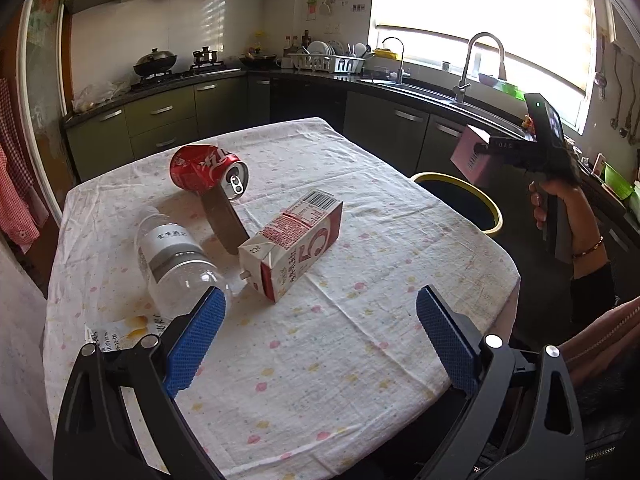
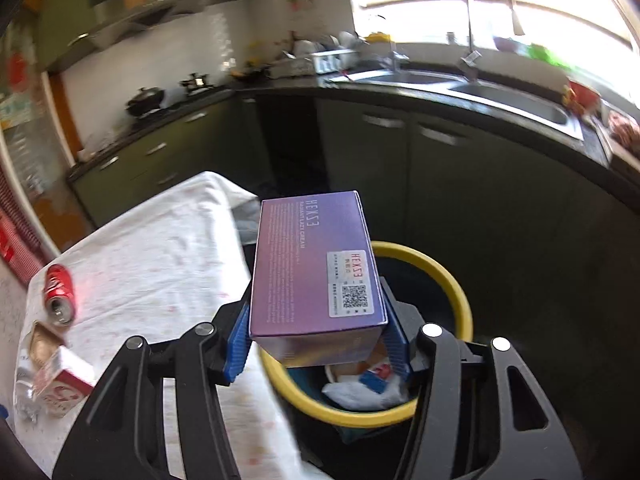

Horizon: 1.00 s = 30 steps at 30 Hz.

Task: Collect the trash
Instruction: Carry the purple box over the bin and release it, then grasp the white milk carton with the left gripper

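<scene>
Right hand-held gripper (image 2: pixel 316 344) clenched on purple cream box (image 2: pixel 316 264) above yellow-rimmed bin (image 2: pixel 460 292): light, stiff cardboard, gripped across long sides. Left hand-held gripper (image 1: pixel 320 320) released.

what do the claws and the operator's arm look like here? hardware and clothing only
Both claws, left claw and right claw, have black skeletal linkage arms with cut-outs, silver pivot pins and blue textured pads. The right hand grips a black pistol-style handle; it wears a beaded bracelet and a dark sleeve.
</scene>
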### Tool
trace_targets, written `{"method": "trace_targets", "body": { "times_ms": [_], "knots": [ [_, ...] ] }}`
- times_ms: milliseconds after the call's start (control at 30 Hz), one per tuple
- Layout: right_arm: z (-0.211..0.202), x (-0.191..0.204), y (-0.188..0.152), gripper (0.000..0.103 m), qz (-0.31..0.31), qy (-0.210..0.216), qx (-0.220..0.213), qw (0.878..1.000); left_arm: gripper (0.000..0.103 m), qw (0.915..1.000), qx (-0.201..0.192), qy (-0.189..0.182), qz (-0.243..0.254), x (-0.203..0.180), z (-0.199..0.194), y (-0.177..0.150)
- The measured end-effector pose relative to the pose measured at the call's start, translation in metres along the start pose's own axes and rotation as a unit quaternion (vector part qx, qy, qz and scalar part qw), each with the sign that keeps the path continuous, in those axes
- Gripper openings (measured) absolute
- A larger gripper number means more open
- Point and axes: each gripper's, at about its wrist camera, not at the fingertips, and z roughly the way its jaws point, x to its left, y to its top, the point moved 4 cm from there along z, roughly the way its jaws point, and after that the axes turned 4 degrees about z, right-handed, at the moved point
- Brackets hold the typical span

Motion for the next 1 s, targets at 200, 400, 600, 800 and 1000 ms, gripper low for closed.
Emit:
{"method": "trace_targets", "body": {
  "times_ms": [200,400,600,800,1000],
  "knots": [
    [0.039,-0.027,-0.008,0.061,0.023,-0.015,0.033,0.999,0.095,0.9998,0.012,-0.008,0.011,-0.008,0.010,0.004],
    [0.046,-0.029,-0.015,0.073,0.008,-0.027,0.027,0.999,0.095,0.9996,0.016,-0.022,0.011,-0.004,0.020,0.002],
    [0.042,-0.016,-0.015,0.073,0.001,-0.013,0.026,1.000,0.095,0.9985,0.010,-0.046,0.029,0.005,0.027,0.004],
    [0.035,-0.007,-0.020,0.073,0.000,0.006,0.030,1.000,0.095,0.9947,0.015,-0.080,0.063,0.012,0.044,0.020],
    [0.031,0.003,-0.023,0.073,-0.006,0.021,0.033,0.999,0.095,0.9932,0.028,-0.085,0.075,0.019,0.071,0.038]
  ]
}}
